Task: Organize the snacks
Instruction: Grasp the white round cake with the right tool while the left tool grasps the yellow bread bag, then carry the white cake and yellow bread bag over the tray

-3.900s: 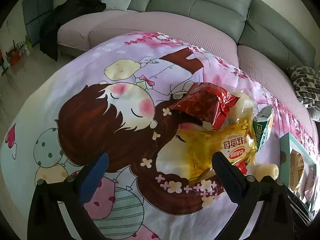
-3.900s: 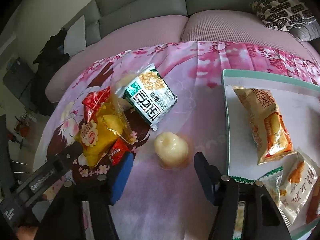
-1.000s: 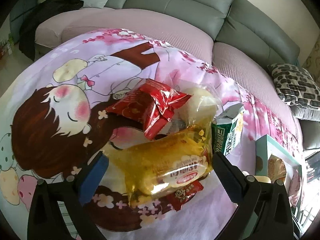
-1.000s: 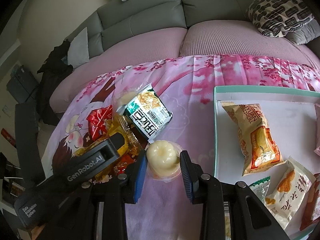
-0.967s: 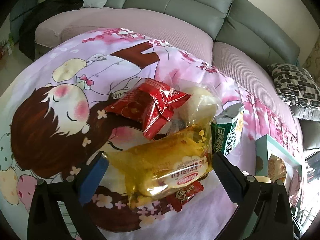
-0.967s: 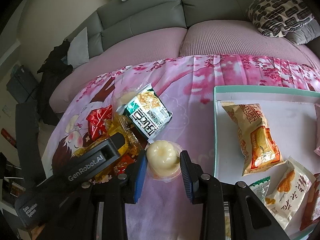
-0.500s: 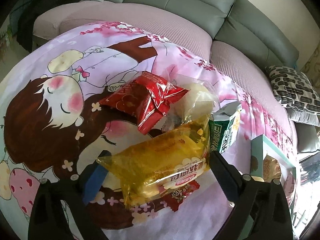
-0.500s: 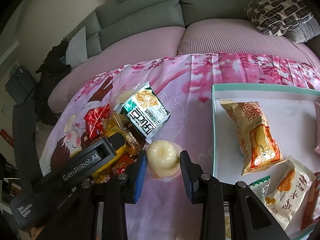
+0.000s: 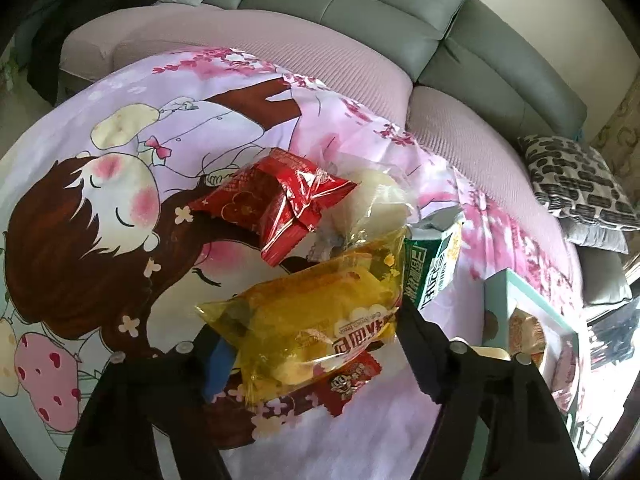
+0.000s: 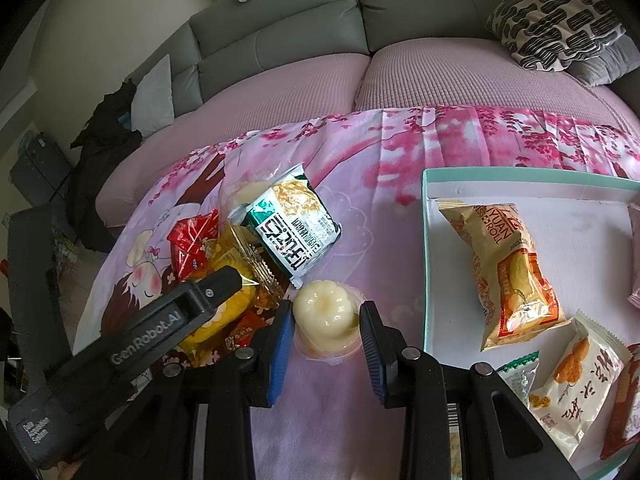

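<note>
My left gripper (image 9: 308, 324) is shut on a yellow bread packet (image 9: 316, 320) that lies over a small red snack packet (image 9: 348, 380). A larger red packet (image 9: 276, 200), a clear-wrapped white bun (image 9: 376, 196) and a green-and-white packet (image 9: 436, 264) lie just beyond. In the right wrist view my right gripper (image 10: 324, 332) is shut on a pale yellow jelly cup (image 10: 326, 312) on the cloth. The green packet (image 10: 292, 228) is behind it. The left gripper's body (image 10: 160, 328) covers the yellow packet (image 10: 224, 308).
A teal-rimmed white tray (image 10: 426, 240) at the right holds several snack packets, such as an orange egg-roll pack (image 10: 504, 268). The cartoon-print cloth (image 9: 120, 200) covers the table. A grey sofa (image 10: 400, 12) with a patterned cushion (image 10: 556, 24) stands behind.
My left gripper moved forward and closed its fingers on the yellow bread packet. My right gripper stayed shut on the jelly cup and hardly moved.
</note>
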